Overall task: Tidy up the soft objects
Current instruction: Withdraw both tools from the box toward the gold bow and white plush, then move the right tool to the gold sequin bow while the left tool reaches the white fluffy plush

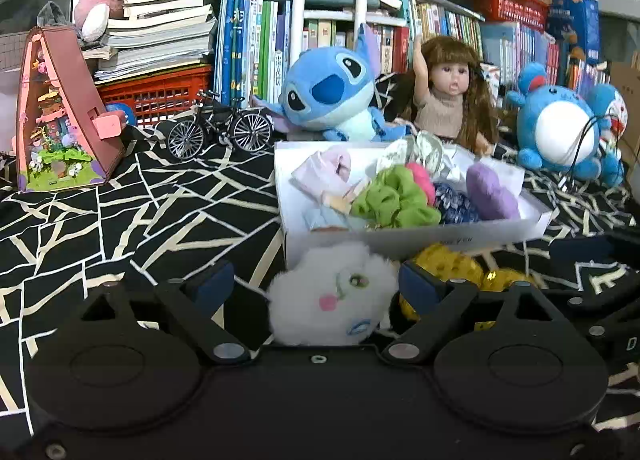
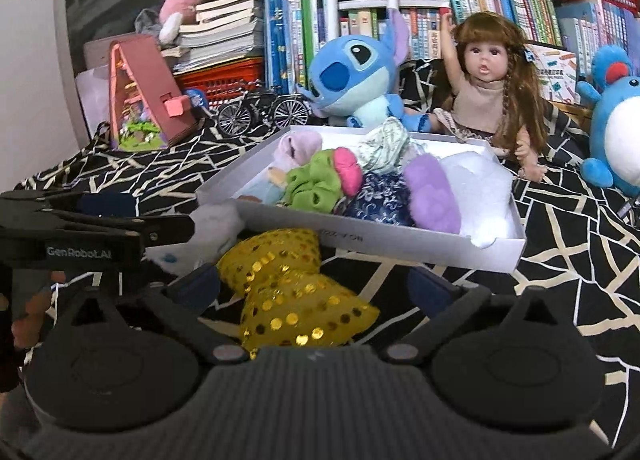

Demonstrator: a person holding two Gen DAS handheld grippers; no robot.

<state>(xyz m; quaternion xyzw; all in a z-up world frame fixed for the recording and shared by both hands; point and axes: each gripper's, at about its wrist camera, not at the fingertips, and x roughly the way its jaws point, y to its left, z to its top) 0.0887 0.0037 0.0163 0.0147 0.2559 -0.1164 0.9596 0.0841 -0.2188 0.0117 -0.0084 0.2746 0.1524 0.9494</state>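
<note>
now the left gripper has its fingers spread wide around a white fluffy plush that lies on the black patterned cloth, just in front of the white box; the right-hand pad seems to touch the fluff, the other stands apart. likewise the right gripper stands wide open, with a yellow sequined bow lying between its fingers, untouched by either pad. scrunchies and other soft pieces fill the box.
</note>
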